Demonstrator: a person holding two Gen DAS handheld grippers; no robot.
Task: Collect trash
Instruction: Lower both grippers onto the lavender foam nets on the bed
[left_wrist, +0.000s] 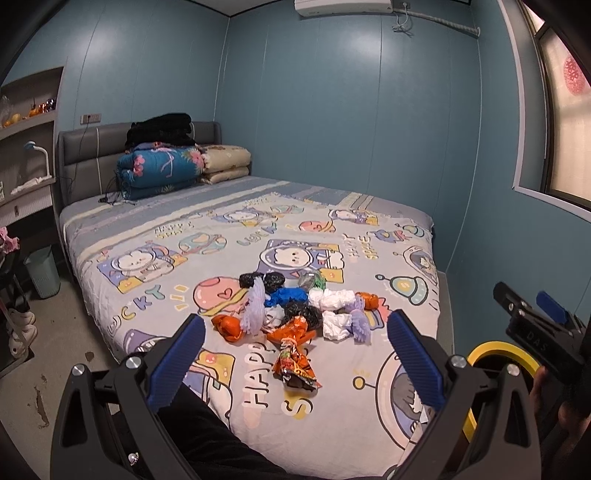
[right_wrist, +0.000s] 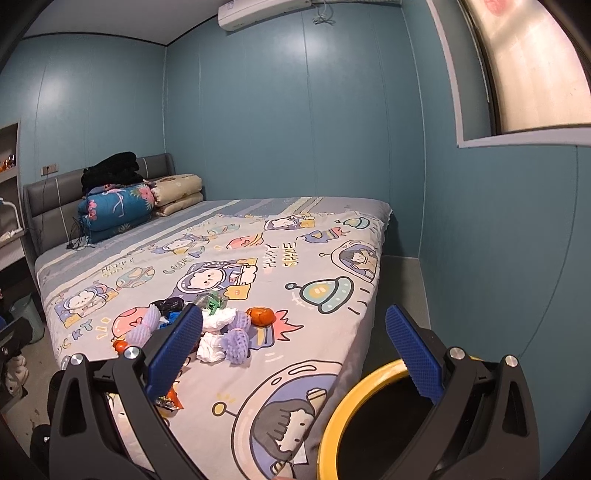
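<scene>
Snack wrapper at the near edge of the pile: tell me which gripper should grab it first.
Left, probably. The left gripper is open and frames the snack wrapper between its fingers. The right gripper, also open, points at bare bedsheet beside the yellow-rimmed bin.

Dim, bluish indoor light, soft glare on walls, strong fisheye bending with dark corners.

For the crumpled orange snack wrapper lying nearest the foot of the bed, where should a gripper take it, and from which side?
Probably from above, on the raised crumpled ridge of the orange snack wrapper. It lies flat and apart from the trash pile, nearest the open left gripper, so its edges offer little to pinch, while the creased middle stands up from the bedsheet.
</scene>
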